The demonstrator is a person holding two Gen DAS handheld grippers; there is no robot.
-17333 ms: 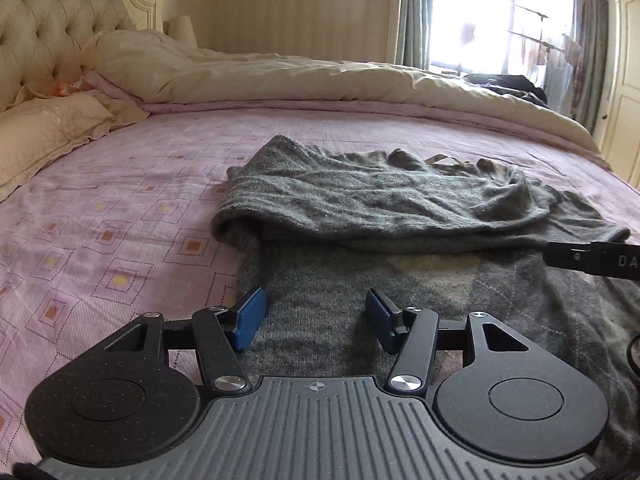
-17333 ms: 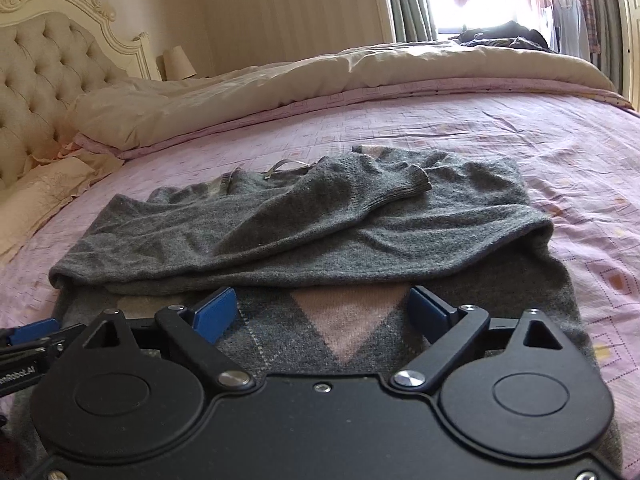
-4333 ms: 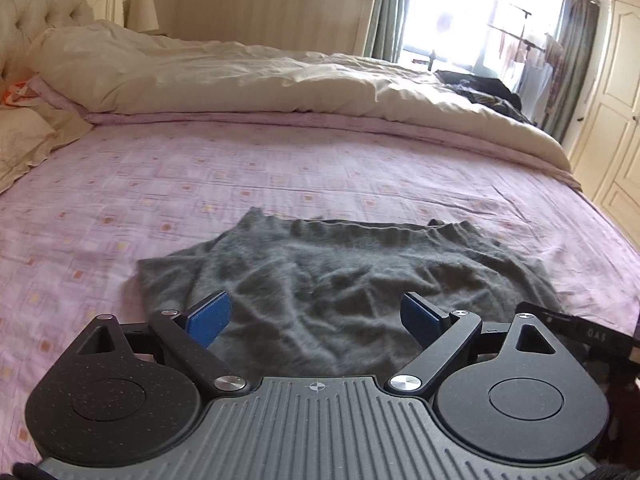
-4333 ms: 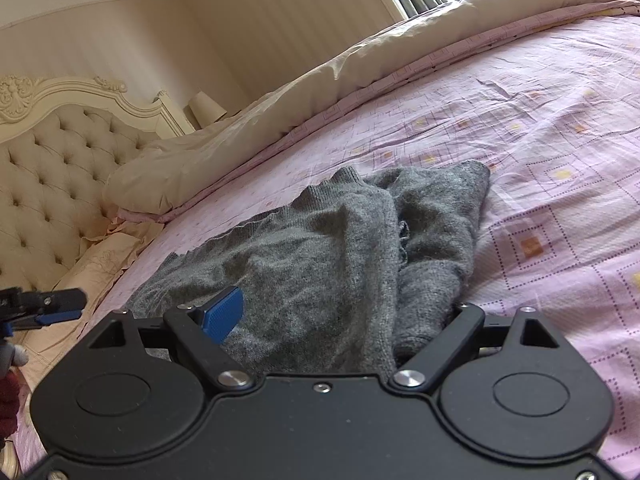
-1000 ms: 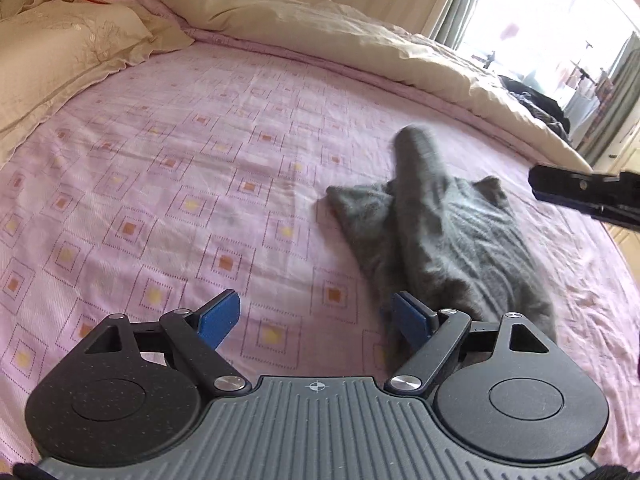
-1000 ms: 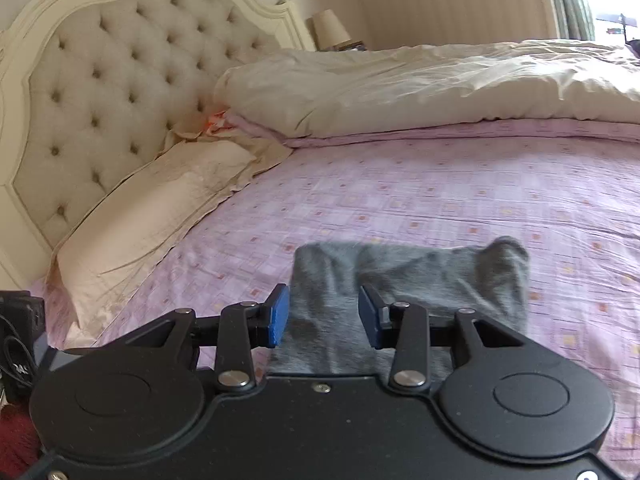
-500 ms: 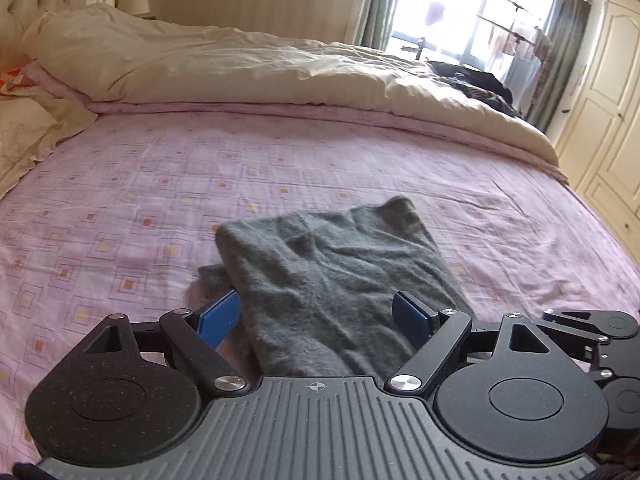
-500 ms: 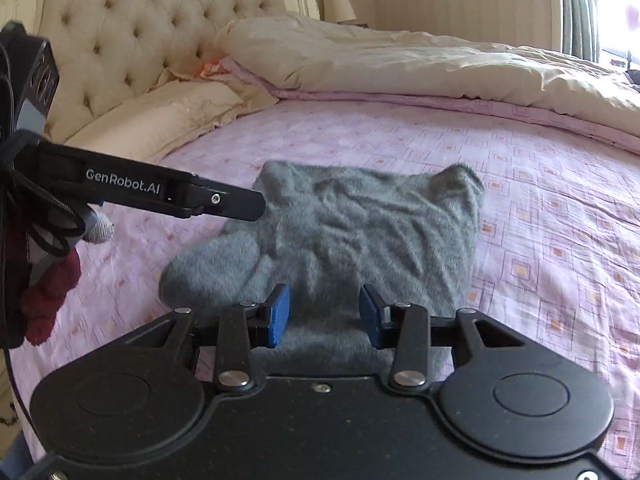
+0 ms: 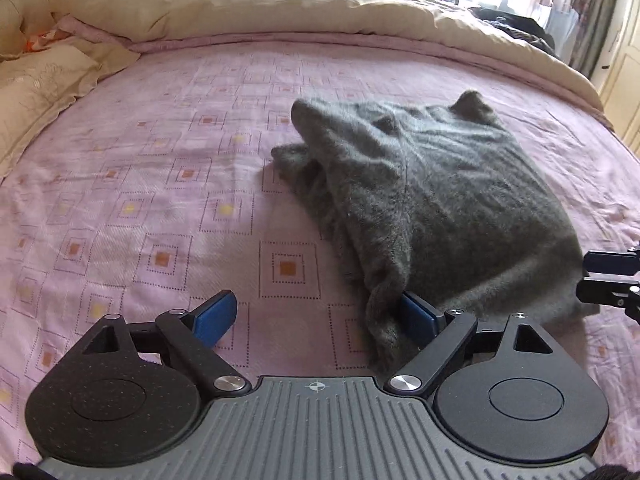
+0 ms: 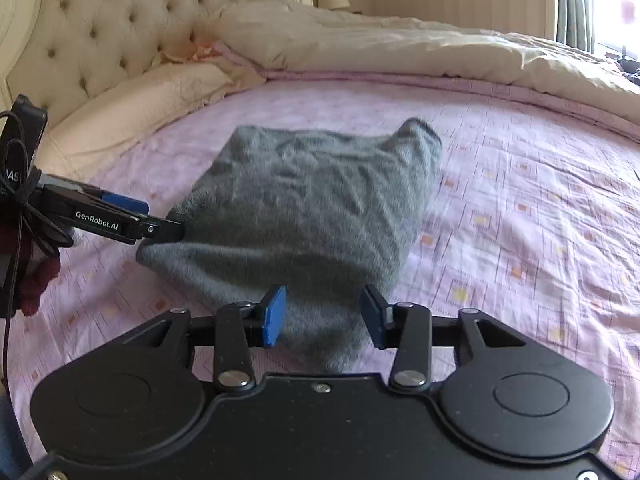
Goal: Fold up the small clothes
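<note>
We see the folded grey sweater on the pink bed, long axis running away from us. Its near end lies between both released jaws: right hand-held gripper just opening, left hand-held gripper wider.

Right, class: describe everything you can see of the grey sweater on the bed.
The grey sweater is a fuzzy, woolly-looking knit folded into a thick, roughly rectangular bundle lying on the pink patterned bedsheet. Its surface is wrinkled, one far corner pokes up and layers show along one side. The right gripper straddles its near end with jaws that have just been opening; the left gripper, open, has one pad against a hanging edge.
</note>
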